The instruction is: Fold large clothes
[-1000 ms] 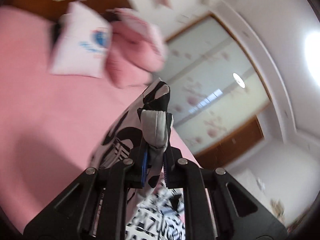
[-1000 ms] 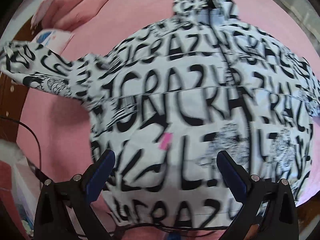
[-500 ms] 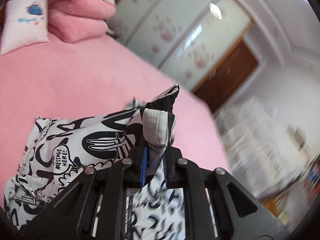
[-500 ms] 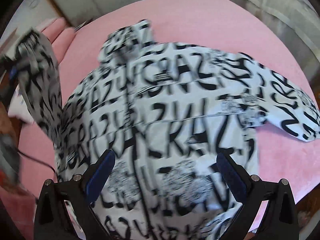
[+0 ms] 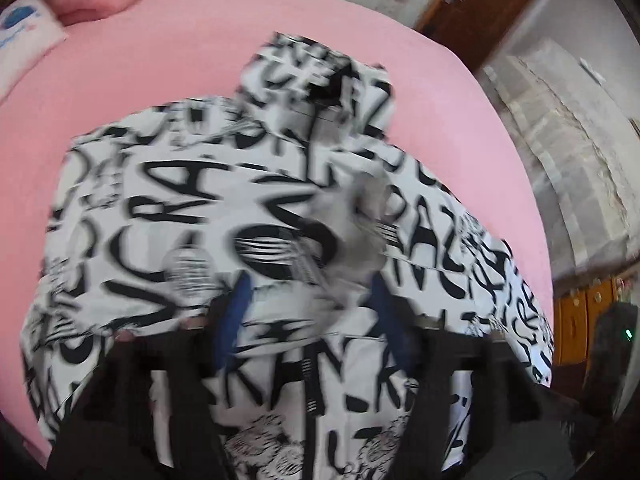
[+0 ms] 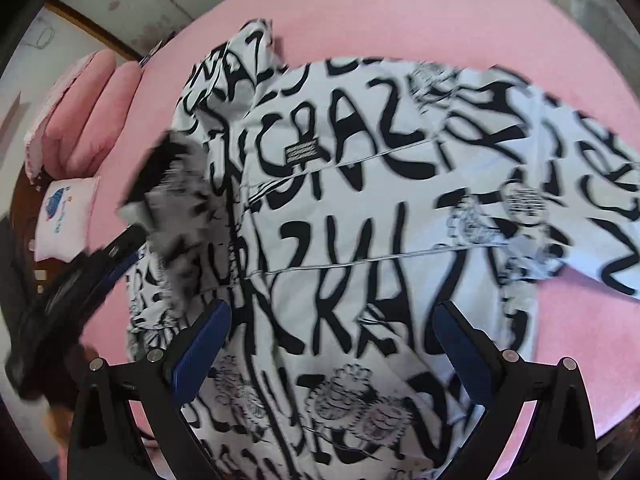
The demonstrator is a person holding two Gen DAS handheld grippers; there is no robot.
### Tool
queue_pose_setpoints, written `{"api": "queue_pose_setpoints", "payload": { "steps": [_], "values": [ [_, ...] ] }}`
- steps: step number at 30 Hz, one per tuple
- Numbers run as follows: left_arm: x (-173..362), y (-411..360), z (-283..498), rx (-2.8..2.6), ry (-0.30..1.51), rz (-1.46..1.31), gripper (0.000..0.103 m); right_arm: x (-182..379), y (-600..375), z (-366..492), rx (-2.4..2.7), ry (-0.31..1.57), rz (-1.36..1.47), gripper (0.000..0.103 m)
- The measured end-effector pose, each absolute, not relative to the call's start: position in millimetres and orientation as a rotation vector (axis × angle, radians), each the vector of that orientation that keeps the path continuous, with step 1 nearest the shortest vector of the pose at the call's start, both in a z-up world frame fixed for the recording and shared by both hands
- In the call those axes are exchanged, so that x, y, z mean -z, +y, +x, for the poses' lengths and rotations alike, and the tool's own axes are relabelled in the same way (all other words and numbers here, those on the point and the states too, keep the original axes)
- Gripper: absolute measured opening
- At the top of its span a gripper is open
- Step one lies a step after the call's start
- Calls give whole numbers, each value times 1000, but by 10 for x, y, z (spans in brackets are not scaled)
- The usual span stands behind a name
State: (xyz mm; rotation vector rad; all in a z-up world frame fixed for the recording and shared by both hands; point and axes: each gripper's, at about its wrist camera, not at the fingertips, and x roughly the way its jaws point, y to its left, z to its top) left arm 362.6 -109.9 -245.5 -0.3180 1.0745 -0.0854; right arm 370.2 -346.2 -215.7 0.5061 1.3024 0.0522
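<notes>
My left gripper [image 5: 308, 300] reads as spread apart, its blue pads either side of a grey cuff [image 5: 360, 216] that lies blurred just ahead of them, so I judge it has let go or is about to; the motion smear keeps me from being sure the cloth is fully free. My right gripper [image 6: 328, 344] is plainly wide, holding nothing, hovering over the lower front of the jacket [image 6: 360, 208]. The step in hand looks like laying the left sleeve [image 6: 180, 208] across the chest. To do it well I would let the cuff settle flat on the body panel before lifting away, draw the left gripper straight back so the pads do not drag the sleeve off line, and then use the right one to smooth or pin the fold near the zip while I turn to the other sleeve [image 6: 592, 200], which lies out to the side on the bed [image 6: 420, 12]. The jacket is a large, padded-looking white piece covered in heavy black lettering and cartoon patches, lying front up in the middle of the pink bed, collar [image 5: 320, 76] pointing towards the pillows [image 6: 80, 120], quilting seams running across the chest. It looks bulky and slippery enough that a folded sleeve may spring back, so I would press it down.
</notes>
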Motion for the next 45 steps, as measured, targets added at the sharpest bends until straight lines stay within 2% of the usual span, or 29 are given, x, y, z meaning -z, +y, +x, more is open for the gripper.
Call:
{"api": "queue_pose_setpoints", "payload": {
  "steps": [2,4,7,13,15,17,20,26,30,34,36,38,42,45],
  "values": [
    [2245,-758,3524,37,1060,-320,68,2207,-3365,3802,-115,1313,518,97],
    [2182,-476,3406,-26,1063,-299,69,2277,-3236,3933,-177,1319,542,97],
    [2267,-62,3249,-198,1121,-231,69,2441,-3080,4113,-187,1348,571,96],
    [2747,737,3005,-432,1292,-175,69,2933,-2845,4485,-56,1472,525,79],
    [2931,957,2956,-477,1339,-172,69,3040,-2817,4568,-47,1481,538,69],
    [3088,1168,2897,-540,1345,-174,69,3084,-2782,4634,-49,1492,528,29],
    [3227,1387,2870,-568,1306,-245,69,3065,-2778,4710,-84,1469,534,12],
    [3369,1537,3093,-537,1275,-221,68,2683,-2938,4645,-113,1320,545,9],
    [3493,1602,3104,-507,1319,-211,56,2646,-2758,4515,-22,1355,296,9],
    [3541,1758,3020,-523,1320,-316,56,2727,-2747,4479,33,1354,298,9],
    [3532,1863,2963,-524,1330,-366,56,2693,-2734,4473,54,1334,303,12],
    [3475,1948,2886,-524,1346,-384,56,2595,-2812,4381,94,1313,296,23],
    [3138,1976,2675,-517,1336,-338,56,2215,-2859,4229,202,1209,145,26],
    [2783,1887,2490,-440,1274,-338,56,1978,-2806,4107,93,1141,158,26]
  ]
}}
